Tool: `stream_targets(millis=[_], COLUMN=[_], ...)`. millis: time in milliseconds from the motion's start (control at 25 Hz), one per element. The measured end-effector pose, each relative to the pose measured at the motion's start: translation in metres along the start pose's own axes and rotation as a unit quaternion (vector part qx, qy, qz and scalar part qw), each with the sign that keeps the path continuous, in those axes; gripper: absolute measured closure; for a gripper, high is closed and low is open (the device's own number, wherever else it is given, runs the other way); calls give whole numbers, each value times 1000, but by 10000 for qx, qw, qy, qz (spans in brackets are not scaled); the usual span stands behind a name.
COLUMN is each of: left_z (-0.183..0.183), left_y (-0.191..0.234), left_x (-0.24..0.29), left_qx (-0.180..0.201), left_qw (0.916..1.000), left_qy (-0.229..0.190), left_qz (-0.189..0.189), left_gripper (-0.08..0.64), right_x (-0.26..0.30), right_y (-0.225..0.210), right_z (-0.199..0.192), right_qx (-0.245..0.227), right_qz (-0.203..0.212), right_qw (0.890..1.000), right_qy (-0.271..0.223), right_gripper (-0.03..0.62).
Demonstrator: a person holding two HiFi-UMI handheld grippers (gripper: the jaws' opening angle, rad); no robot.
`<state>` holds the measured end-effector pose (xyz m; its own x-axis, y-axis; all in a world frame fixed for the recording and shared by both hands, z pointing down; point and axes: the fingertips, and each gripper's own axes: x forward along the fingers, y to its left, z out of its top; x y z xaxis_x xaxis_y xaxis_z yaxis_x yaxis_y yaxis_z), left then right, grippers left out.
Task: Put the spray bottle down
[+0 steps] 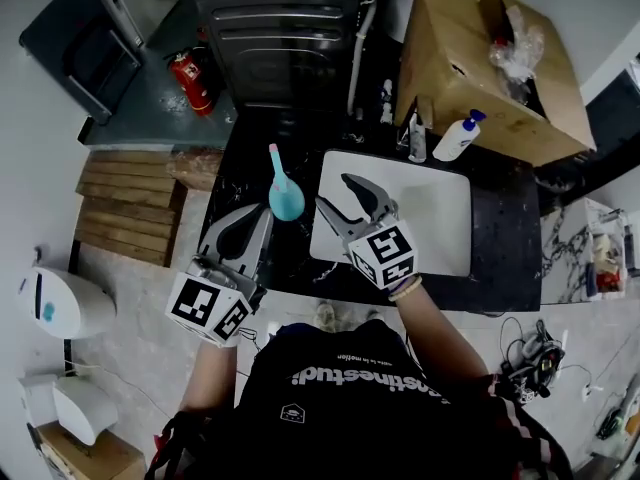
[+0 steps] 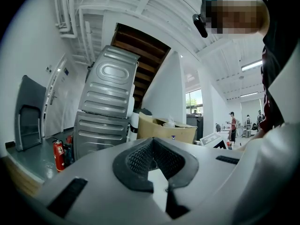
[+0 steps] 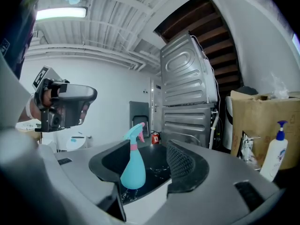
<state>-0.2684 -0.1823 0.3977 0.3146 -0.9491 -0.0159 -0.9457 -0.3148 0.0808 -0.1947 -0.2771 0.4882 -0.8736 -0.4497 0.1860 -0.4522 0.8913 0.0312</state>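
Observation:
The teal spray bottle (image 1: pixel 286 198) with a pink collar stands upright on the dark countertop (image 1: pixel 250 158), free of both grippers. In the right gripper view the spray bottle (image 3: pixel 131 171) shows between the jaws but beyond them, on the counter. My right gripper (image 1: pixel 332 190) is open, just right of the bottle, over the edge of a white tray (image 1: pixel 440 218). My left gripper (image 1: pixel 247 226) hangs open and empty, just below and left of the bottle. In the left gripper view, the left gripper (image 2: pixel 153 151) points at a grey machine, and the bottle is out of frame.
A tall grey machine (image 1: pixel 285 28) stands behind the counter, with a red fire extinguisher (image 1: pixel 192 80) on the floor to its left. At the back right sit a cardboard box (image 1: pixel 480 58) and a white pump bottle (image 1: pixel 457 138). A wooden pallet (image 1: pixel 125 203) lies left.

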Motion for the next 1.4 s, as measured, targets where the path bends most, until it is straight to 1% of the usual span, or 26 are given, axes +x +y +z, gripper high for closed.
stream_targets(millis=[240,520,760,920,1080,1200,1280,1400], left_z=[3,5,5,8,11,14,16,20], left_y=[-40,-92,-139,-175,-210,-233,-245,-258], left_x=[47,101,138,156,171,180,183,186], left_qx=[-9,-13,17,67,109,165,205,319], left_qw=[9985,9931,9861,9798,9732,9682,9661,9652], left_qy=[23,-20,-50,-100,-139,-182,-213,-246], left_qz=[-555,-1171,-1660,-1995,-2292,-2489,-2566,-2585], left_gripper=[546,546,546,545,545,546,545,546], right_x=[-52,-117,-175,-210,-242,-259,-269,-278], right_y=[-34,-78,-105,-114,-122,-125,-126,-127], right_z=[4,25,49,61,66,71,74,76], right_qx=[89,95,124,38,215,196,200,216], right_qz=[-452,-991,-1407,-1595,-1758,-1845,-1886,-1873], right_qw=[9989,9946,9883,9848,9808,9787,9776,9779], right_qy=[-132,-303,-584,-690,-823,-881,-910,-907], right_gripper=[339,341,378,401,433,462,482,498])
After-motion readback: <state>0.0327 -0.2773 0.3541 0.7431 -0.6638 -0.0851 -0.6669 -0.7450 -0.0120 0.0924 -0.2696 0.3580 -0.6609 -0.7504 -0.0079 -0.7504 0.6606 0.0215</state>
